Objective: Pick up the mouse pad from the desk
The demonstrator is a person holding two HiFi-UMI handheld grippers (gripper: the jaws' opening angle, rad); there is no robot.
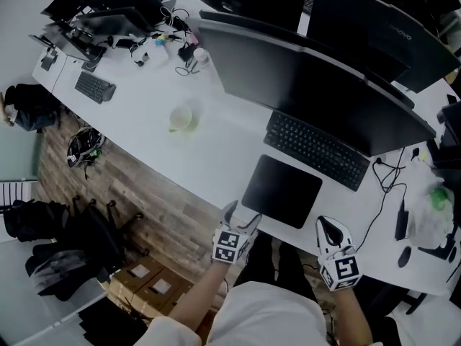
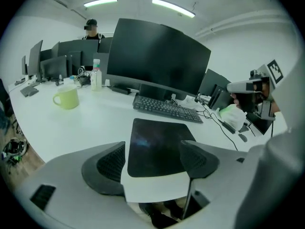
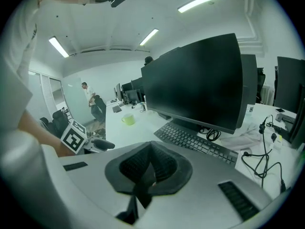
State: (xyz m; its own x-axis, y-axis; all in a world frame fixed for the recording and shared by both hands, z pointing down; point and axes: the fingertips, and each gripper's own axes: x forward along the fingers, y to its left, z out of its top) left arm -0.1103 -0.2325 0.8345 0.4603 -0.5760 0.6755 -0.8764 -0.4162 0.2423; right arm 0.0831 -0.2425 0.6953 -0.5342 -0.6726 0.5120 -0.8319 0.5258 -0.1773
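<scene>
We judge approach in hand: left tool (image 2: 155, 157) spread before the mouse pad (image 1: 282, 190), right tool (image 3: 150, 168) pressed together; next, pinch its near edge.

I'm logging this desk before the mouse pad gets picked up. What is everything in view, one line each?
Flat black rectangular mouse pad: one, black, near desk edge, in front of the keyboard.
Full-size black keyboard: one, black, between mouse pad and monitor.
Wide black monitor: one, black, behind the keyboard.
Pale green mug: one, green, on bare desk left of the monitor.
Small dark keyboard: one, dark, far left end.
Black cables: several, black, right of the keyboard.
Long white desk: one, white.
Cardboard boxes: a few, brown, on the floor at left.
Left tongs: one, white, jaws apart and empty, before the pad's near edge.
Right tongs: one, white, jaws together, empty.
</scene>
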